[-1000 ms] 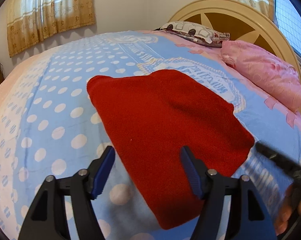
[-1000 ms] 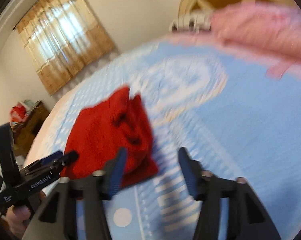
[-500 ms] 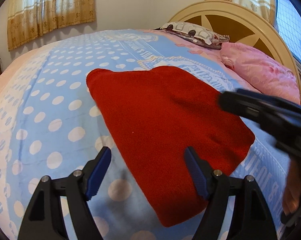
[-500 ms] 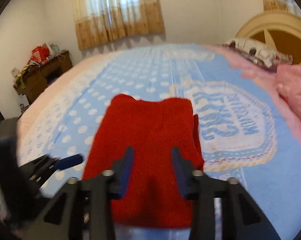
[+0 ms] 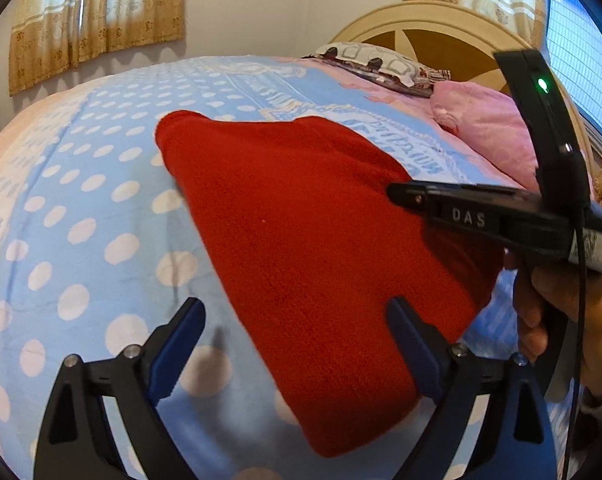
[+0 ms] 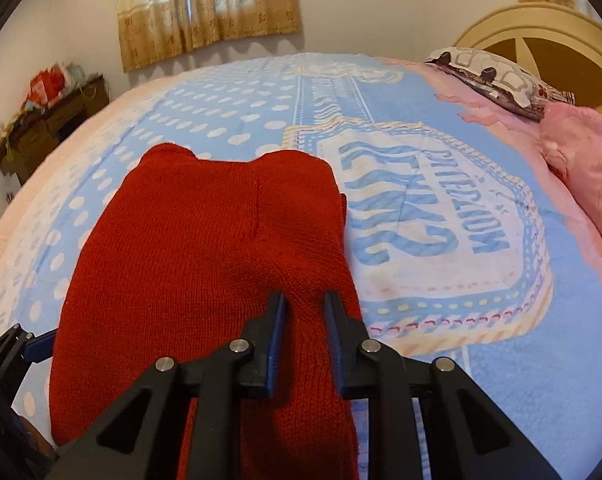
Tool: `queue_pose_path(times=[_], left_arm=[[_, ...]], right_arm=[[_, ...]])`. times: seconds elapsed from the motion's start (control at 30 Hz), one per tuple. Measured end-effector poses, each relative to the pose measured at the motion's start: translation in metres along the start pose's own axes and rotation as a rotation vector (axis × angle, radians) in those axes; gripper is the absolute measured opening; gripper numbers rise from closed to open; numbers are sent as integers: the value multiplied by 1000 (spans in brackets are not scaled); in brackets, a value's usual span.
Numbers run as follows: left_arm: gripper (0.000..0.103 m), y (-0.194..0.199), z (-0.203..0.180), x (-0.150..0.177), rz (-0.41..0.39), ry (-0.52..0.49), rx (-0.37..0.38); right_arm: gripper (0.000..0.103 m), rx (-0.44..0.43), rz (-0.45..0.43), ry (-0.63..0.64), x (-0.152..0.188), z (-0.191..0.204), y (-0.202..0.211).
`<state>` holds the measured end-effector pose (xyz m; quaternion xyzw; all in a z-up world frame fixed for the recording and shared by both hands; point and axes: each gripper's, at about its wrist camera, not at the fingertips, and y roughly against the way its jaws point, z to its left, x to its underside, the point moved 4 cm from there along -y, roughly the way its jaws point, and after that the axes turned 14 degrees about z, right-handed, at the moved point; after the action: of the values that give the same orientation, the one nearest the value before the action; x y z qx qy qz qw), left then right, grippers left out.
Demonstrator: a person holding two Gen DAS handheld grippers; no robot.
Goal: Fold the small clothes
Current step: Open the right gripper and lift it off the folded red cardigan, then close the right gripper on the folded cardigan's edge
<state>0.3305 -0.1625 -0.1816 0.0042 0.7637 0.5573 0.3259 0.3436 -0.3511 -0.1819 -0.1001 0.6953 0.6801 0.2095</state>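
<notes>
The red knit garment (image 6: 205, 280) lay folded on the blue dotted bedspread (image 5: 81, 216) — pillows (image 6: 581, 168) well beyond it. The left gripper (image 5: 297, 332) was spreading wide, empty, above its near corner. The right gripper (image 6: 305, 320) was narrowing over its right edge, cloth between the jaws — grip unclear.

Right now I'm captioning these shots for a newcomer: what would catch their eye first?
The red knitted garment lies folded on the blue polka-dot bedspread, bright against it. The right gripper is closing over the garment's near right edge, while the left gripper is opening, straddling its near corner. A pink pillow sits by the arched headboard.
</notes>
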Motion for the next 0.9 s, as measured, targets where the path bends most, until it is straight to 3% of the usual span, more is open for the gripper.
queue_pose_path(times=[0.17,0.23,0.33,0.37,0.47,0.63,0.73,0.8,0.9], left_arm=[[101,-5,2,1,15,13,21],[102,-5,2,1,16,19,24],[102,-5,1,2,16,16,26],[102,-5,1,2,16,15,25],[103,-4,1,3,16,18,32],[103,-3,1,4,19,25,39],[103,2,1,5,8,25,29],[103,4,2,3,4,30,32],[103,6,3,2,6,41,46]], right_arm=[[23,-12,-122,33,-31,15,34],[25,-79,-65,128,-40,36,21],[27,-25,109,153,-39,37,-26],[27,-37,125,134,-40,32,-33],[27,-116,88,68,-39,13,-33],[30,-148,54,129,-37,11,-19],[45,-158,-14,100,-41,-3,-4],[56,-223,-51,49,-43,-17,5],[70,-264,-40,-30,-44,-42,1]])
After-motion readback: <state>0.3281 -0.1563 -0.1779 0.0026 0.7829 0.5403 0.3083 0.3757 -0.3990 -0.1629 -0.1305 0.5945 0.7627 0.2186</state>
